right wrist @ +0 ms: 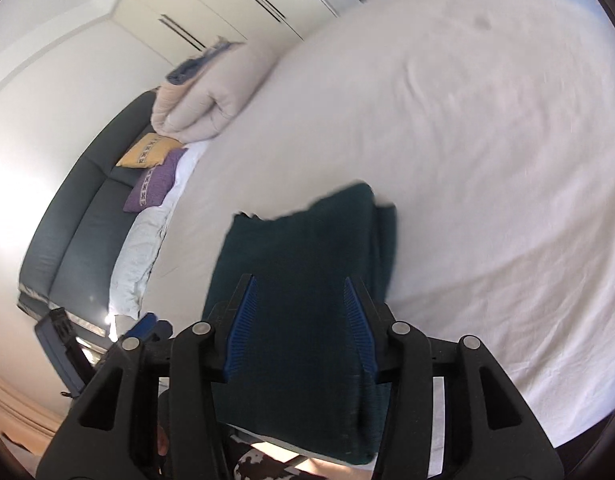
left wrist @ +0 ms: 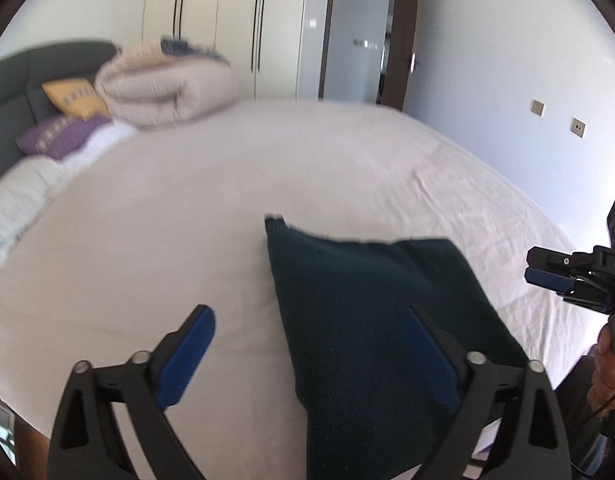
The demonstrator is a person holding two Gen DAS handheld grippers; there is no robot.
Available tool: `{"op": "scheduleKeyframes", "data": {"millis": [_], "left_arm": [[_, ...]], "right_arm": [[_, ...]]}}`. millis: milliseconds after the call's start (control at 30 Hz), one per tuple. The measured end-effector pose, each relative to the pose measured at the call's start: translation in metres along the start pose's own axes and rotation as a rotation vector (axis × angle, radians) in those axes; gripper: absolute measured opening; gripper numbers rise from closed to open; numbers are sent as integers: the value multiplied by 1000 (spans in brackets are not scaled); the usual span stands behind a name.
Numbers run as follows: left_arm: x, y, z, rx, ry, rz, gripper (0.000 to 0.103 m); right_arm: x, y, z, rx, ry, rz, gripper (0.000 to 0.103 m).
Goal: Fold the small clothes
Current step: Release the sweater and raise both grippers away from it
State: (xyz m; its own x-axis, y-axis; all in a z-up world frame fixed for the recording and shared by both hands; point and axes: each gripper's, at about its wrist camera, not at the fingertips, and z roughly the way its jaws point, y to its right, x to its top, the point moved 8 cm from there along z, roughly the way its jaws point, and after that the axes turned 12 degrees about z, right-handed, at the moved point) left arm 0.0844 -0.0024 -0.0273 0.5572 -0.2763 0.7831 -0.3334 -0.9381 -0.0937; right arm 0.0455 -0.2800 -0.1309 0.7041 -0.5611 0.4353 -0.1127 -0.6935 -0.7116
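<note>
A dark green knitted garment [left wrist: 371, 320] lies folded on the white bed sheet [left wrist: 187, 220] near the bed's front edge. It also shows in the right wrist view [right wrist: 307, 280], with stacked layers along its right side. My left gripper [left wrist: 311, 356] is open above the garment's left edge: its left finger is over bare sheet, its right finger over the cloth. My right gripper [right wrist: 297, 328] is open and hangs over the garment, holding nothing. The right gripper also shows at the right edge of the left wrist view [left wrist: 563, 276].
A rolled beige duvet [left wrist: 163, 84] lies at the bed's head with a yellow cushion [left wrist: 75, 98] and a purple cushion [left wrist: 63, 136] by the dark headboard [left wrist: 11, 96]. Wardrobes [left wrist: 227, 20] and an open door [left wrist: 363, 40] stand behind.
</note>
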Motion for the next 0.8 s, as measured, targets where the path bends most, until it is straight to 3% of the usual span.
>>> {"op": "scheduleKeyframes", "data": {"millis": [167, 300, 367, 433, 567, 667, 800], "left_arm": [[21, -4, -46, 175, 140, 68, 103], [35, -4, -81, 334, 202, 129, 103], [38, -2, -99, 408, 246, 144, 103], [35, -4, -107, 472, 220, 128, 103], [24, -10, -95, 362, 116, 55, 103], [11, -15, -89, 336, 55, 8, 103], [0, -12, -83, 321, 12, 12, 103]], "right_arm": [[0, -37, -32, -83, 150, -172, 47], [4, -57, -78, -119, 357, -262, 81], [3, -65, -102, -130, 472, -307, 89], [0, -74, -124, -151, 585, -365, 102], [-15, -84, -145, -232, 673, -475, 103], [-25, -77, -143, -302, 601, -494, 103], [-32, -41, -140, -305, 490, -346, 103]]}}
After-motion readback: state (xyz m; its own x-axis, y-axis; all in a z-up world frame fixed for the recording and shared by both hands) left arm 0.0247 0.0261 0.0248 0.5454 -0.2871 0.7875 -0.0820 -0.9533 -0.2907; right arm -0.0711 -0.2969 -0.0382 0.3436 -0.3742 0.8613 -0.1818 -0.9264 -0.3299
